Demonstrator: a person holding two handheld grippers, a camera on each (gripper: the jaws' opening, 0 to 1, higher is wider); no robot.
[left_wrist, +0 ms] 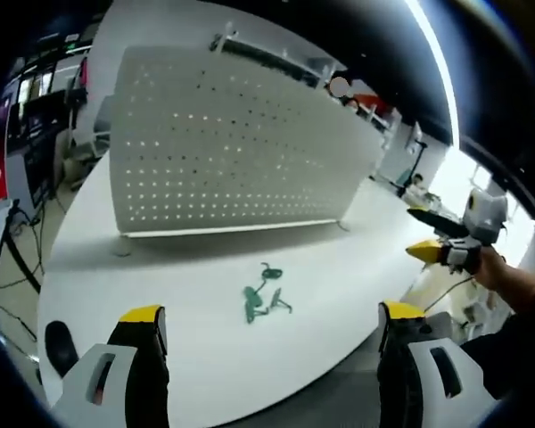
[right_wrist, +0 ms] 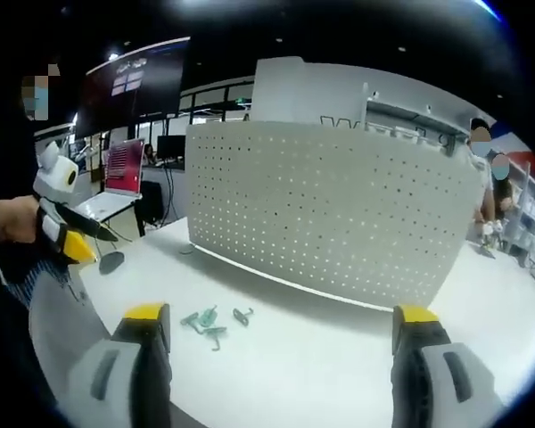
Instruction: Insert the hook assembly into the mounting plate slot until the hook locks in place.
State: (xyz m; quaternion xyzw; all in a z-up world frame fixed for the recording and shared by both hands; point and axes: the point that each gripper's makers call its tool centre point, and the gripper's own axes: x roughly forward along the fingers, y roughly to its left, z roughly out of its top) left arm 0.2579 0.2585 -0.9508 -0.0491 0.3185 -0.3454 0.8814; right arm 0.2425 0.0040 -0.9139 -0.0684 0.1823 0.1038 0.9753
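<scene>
**Green hooks lying loose on a white table in front of an upright pegboard**

In the left gripper view, the left gripper (left_wrist: 272,325) rises from the bottom with its two yellow-tipped jaws set wide apart and nothing between them. Ahead of it, on the white table (left_wrist: 98,267), lies a small cluster of green hooks (left_wrist: 263,294), well short of the board. Behind them stands the white perforated mounting plate (left_wrist: 223,147), upright on the table. At the far right of this view, the right gripper (left_wrist: 432,236) is held by a hand (left_wrist: 508,276) off the table's edge; its jaws look apart.

In the right gripper view, the left gripper (right_wrist: 85,241) appears at the far left in a hand (right_wrist: 9,218). The green hooks (right_wrist: 209,323) lie just beyond the near left jaw, separate from one another. The mounting plate (right_wrist: 330,209) spans the middle. The right gripper (right_wrist: 281,343) stands wide open and empty. This view also shows monitors (right_wrist: 134,85) and people (right_wrist: 486,178) behind.
</scene>
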